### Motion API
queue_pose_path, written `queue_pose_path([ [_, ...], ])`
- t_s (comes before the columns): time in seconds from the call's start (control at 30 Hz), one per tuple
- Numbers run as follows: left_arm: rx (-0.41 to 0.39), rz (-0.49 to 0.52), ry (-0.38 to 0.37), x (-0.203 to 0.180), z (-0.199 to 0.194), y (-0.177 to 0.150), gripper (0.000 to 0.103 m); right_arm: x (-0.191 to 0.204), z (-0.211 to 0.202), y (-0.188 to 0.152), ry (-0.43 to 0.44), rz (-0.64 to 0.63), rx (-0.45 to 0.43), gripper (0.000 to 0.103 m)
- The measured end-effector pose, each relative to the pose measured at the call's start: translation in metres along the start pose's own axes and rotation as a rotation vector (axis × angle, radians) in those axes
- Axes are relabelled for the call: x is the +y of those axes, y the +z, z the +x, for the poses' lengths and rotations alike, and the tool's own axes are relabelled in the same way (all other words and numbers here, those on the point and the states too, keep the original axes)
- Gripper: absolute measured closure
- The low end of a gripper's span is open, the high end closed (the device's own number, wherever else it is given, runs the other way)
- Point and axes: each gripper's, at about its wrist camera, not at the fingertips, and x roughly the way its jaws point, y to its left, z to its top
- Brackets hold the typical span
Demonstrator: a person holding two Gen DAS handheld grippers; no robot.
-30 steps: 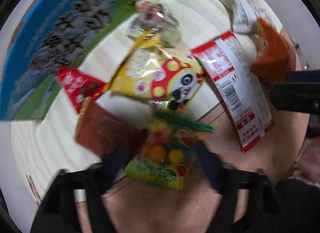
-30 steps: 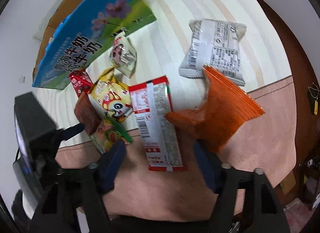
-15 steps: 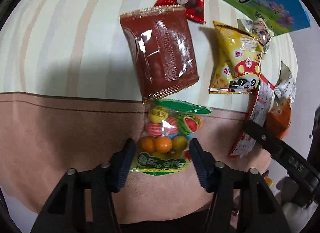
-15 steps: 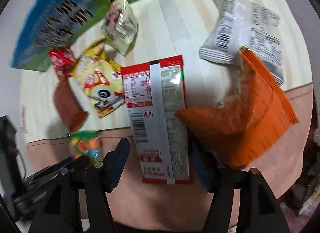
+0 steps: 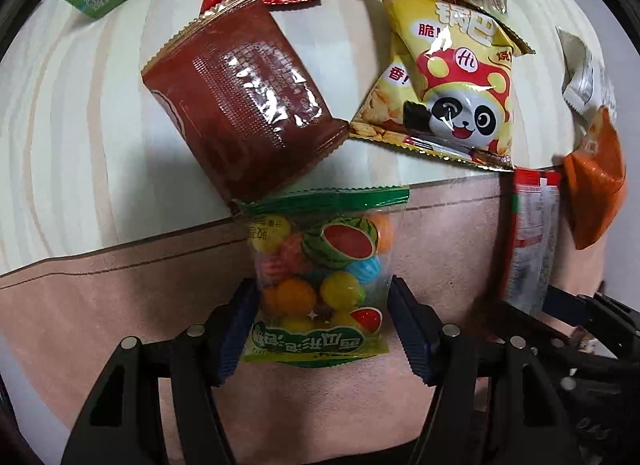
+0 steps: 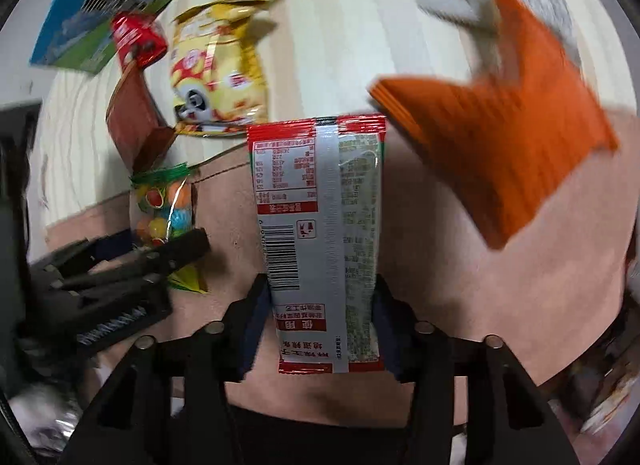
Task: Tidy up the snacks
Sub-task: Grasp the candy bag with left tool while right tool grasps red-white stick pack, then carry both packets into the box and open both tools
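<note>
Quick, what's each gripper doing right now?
Left gripper: closing around the gumball bag, contact unclear.
Right gripper: closed on the red-and-silver packet.

Striped tablecloth (image 5: 72,113) carries scattered snack packets (image 5: 248,105).

Green-topped clear candy bag (image 5: 320,277) at six o'clock holds multicoloured balls; brown packet (image 5: 244,105) at eleven; yellow panda-print bag (image 5: 452,93) at one; orange packet (image 5: 596,185) at three.
</note>
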Motion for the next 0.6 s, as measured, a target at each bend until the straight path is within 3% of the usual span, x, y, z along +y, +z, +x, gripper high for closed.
queue_pose_path([
  [0.1,-0.020,-0.069,-0.019,-0.001,-0.004,-0.010,0.052,0.003,0.003,0.000,-0.001,0.017,-0.013,0.043],
  [0.23,0.008,-0.176,-0.054,0.038,-0.007,-0.033,0.052,0.014,0.013,-0.001,-0.064,-0.004,-0.049,0.046],
  [0.43,0.023,-0.176,-0.020,0.045,0.005,-0.047,0.052,0.031,0.028,-0.006,-0.141,-0.053,-0.081,0.048],
  [0.6,0.013,-0.162,0.023,0.036,0.013,-0.046,0.052,0.056,0.042,0.004,-0.149,-0.063,-0.058,0.039],
])
